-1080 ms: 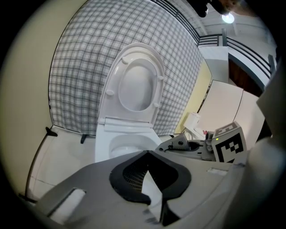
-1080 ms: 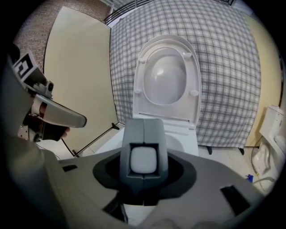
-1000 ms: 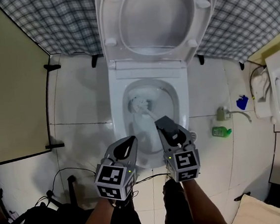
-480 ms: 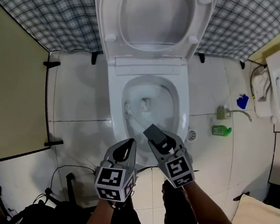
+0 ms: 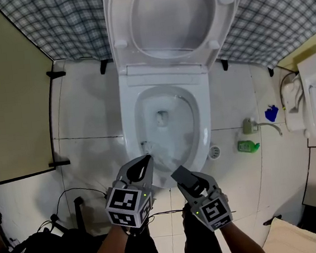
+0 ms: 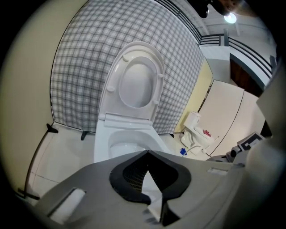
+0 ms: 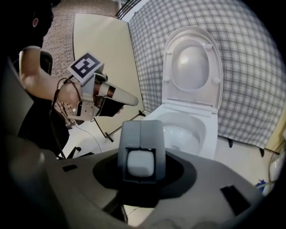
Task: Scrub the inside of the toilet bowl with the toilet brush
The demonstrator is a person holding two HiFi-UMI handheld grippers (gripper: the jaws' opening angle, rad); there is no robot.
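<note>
right gripper: jaws clamped on the chunky grey grip block of the toilet brush, which pokes out past the tips

brush end: a thin pale shaft runs ahead and left of those jaws, down into the toilet bowl. The head looks to be at the near-left inner wall, but it's a bit blurry

left gripper: tips pinched together with nothing in them, sitting just left of the other one over the bowl's near rim

straight ahead of both jaws: lid and seat flipped up, smooth glossy white ovals with little bumper pads

behind that: checked cloth in a grey-blue plaid, running along the back

left of the jaws: big flat cream panel, plus black cables trailing on the floor

right of the jaws: round floor drain right by the toilet base, then a green bottle, a small blue thing, and further out a white unit with a red patch

floor: shiny white tiles

writing: only the black-and-white square patterns on the marker cubes. The bottle label is too small to read
</note>
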